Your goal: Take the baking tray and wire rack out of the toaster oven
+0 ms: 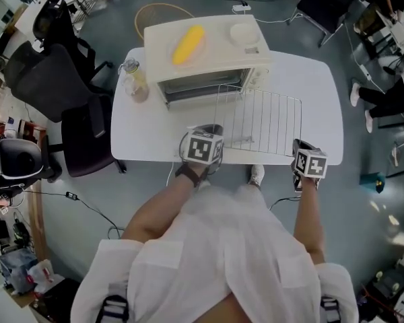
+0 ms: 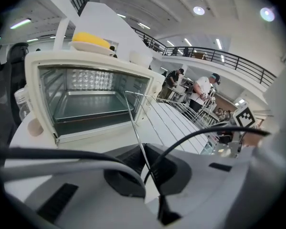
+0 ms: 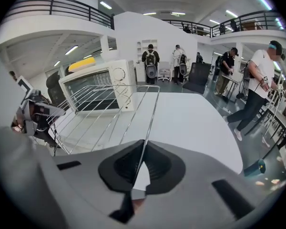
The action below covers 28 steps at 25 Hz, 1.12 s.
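The wire rack [image 1: 259, 121] hangs outside the toaster oven [image 1: 209, 59], over the right part of the white table [image 1: 316, 93]. My left gripper [image 1: 214, 132] is shut on the rack's near left edge wire [image 2: 133, 123], which runs between its jaws [image 2: 142, 149]. My right gripper [image 1: 300, 145] is shut on the rack's near right edge wire [image 3: 155, 109], with the rack [image 3: 105, 113] stretching away from its jaws [image 3: 143, 149]. The oven [image 2: 35, 80] stands open, and a grey baking tray [image 2: 88, 109] lies inside. In the right gripper view the oven [image 3: 119, 80] stands behind the rack.
On the oven top lie a yellow item on a plate [image 1: 188, 44] and a white bowl [image 1: 244, 33]. A glass jar [image 1: 135, 79] stands left of the oven. Black chairs [image 1: 60, 79] crowd the table's left side. People stand in the background [image 3: 262, 80].
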{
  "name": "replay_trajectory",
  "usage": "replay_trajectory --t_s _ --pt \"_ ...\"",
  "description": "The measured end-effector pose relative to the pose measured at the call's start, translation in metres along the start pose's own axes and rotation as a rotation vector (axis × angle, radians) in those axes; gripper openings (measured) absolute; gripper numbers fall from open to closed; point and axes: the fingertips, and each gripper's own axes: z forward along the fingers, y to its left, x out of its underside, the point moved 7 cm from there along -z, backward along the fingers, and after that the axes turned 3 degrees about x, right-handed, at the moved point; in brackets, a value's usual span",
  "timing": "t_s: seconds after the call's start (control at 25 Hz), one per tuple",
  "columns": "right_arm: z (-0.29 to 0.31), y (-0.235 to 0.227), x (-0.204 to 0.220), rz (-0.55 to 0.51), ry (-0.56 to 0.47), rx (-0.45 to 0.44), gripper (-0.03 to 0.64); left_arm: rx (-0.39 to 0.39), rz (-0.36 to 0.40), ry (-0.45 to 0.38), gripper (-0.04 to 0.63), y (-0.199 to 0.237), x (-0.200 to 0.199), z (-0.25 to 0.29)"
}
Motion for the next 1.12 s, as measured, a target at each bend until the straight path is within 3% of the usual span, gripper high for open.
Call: replay_trajectory --t_s 0.28,0.56,0.84,1.12 --pt "0.000 -0.060 0.019 0.036 0.014 0.026 0.002 0.019 0.035 0.044 0.011 -0.048 -0.005 0.045" --pt "0.009 -0.160 0.006 0.045 0.060 0.036 0.002 0.037 0.032 0.065 0.011 -0.114 -0.049 0.109" --pt "0.036 -0.198 -0.003 0.050 0.052 0.020 0.002 0.033 0.018 0.067 0.011 -0.125 -0.066 0.149" --pt "0.080 -0.257 -0.036 0.022 0.037 -0.040 0.002 -0.022 -0.023 0.055 0.011 -0.142 -0.097 0.206"
